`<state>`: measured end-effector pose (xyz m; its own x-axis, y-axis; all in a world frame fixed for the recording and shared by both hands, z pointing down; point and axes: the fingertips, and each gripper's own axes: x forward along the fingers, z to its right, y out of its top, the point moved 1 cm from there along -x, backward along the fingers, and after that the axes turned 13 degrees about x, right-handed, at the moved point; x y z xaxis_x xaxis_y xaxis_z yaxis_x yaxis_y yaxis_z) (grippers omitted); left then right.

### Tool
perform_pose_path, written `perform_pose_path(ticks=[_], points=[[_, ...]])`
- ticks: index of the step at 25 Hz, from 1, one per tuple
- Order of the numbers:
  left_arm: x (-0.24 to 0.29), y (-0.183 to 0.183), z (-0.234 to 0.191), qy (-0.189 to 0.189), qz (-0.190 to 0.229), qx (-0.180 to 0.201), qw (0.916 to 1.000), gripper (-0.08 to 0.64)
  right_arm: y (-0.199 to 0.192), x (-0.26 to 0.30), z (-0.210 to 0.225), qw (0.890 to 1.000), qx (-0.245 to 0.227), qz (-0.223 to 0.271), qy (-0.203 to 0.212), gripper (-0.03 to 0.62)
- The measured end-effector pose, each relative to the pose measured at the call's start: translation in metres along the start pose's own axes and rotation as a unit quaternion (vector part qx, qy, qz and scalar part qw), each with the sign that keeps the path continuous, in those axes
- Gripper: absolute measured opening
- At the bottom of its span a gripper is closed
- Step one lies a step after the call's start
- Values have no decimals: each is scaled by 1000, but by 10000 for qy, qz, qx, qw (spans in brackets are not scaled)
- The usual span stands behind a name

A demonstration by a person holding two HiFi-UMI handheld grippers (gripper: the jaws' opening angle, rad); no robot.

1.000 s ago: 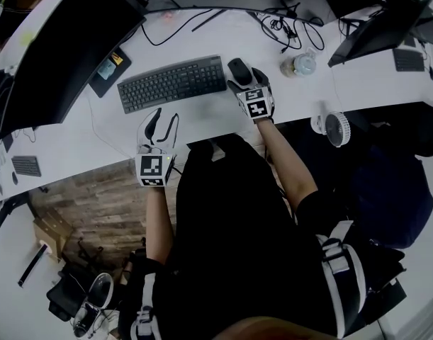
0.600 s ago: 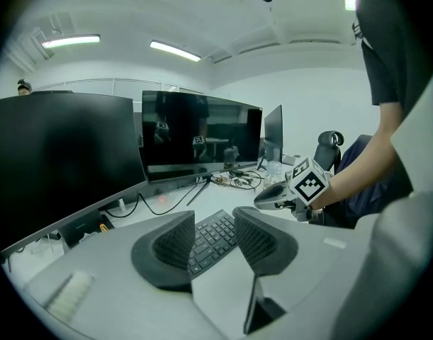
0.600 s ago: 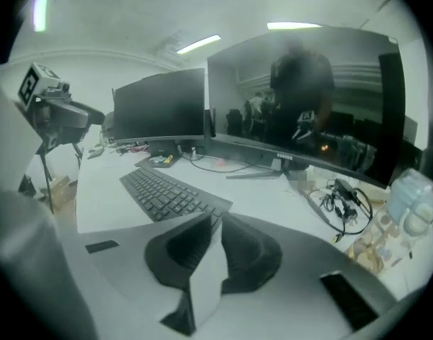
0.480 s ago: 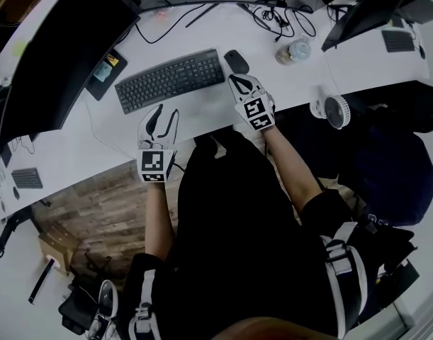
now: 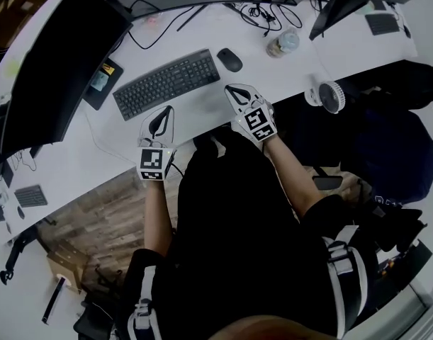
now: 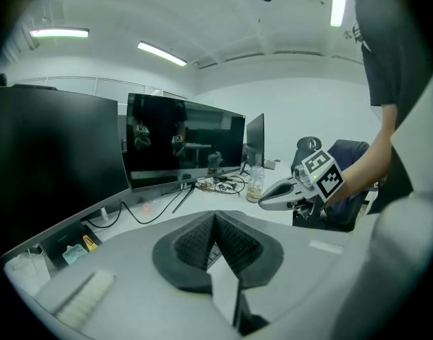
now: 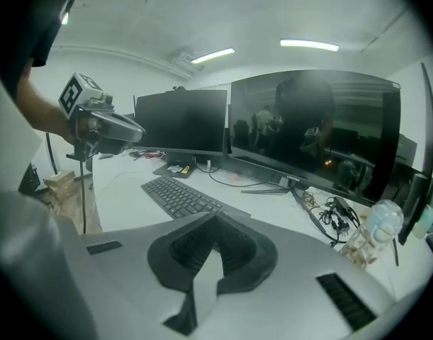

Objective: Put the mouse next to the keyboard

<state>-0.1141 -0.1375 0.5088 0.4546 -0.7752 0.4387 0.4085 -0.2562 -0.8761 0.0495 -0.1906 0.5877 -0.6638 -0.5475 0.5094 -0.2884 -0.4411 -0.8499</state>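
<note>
The black mouse [image 5: 229,59] lies on the white desk [image 5: 202,112] just right of the black keyboard [image 5: 166,82], with nothing touching it. My right gripper [image 5: 232,88] hovers near the desk's front edge, a short way in front of the mouse, shut and empty. My left gripper [image 5: 165,111] is in front of the keyboard's middle, also shut with nothing held. In the right gripper view the shut jaws [image 7: 215,222] point over the keyboard [image 7: 181,197], and the left gripper [image 7: 135,129] shows at the left. The mouse is hidden there.
A large dark monitor [image 5: 57,55] stands at the left behind the keyboard. A clear bottle [image 5: 282,43], tangled cables [image 5: 262,11] and a second screen [image 5: 344,2] sit at the back right. A small fan [image 5: 332,96] stands at the desk's right front edge.
My right gripper let go of the mouse, drew back toward the desk's front edge and closed its jaws. My left gripper's jaws closed. The mouse stays beside the keyboard.
</note>
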Motion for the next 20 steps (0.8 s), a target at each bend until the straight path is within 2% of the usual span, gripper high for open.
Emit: perform_pose_path(ticks=[12, 20], points=[[-6, -5, 5, -373, 77, 279, 9989, -2, -1, -23, -10, 9980, 342, 257, -466, 2], [-12, 0, 11, -500, 195, 543, 9971, -2, 8, -35, -22, 9959, 347, 484, -687, 2]])
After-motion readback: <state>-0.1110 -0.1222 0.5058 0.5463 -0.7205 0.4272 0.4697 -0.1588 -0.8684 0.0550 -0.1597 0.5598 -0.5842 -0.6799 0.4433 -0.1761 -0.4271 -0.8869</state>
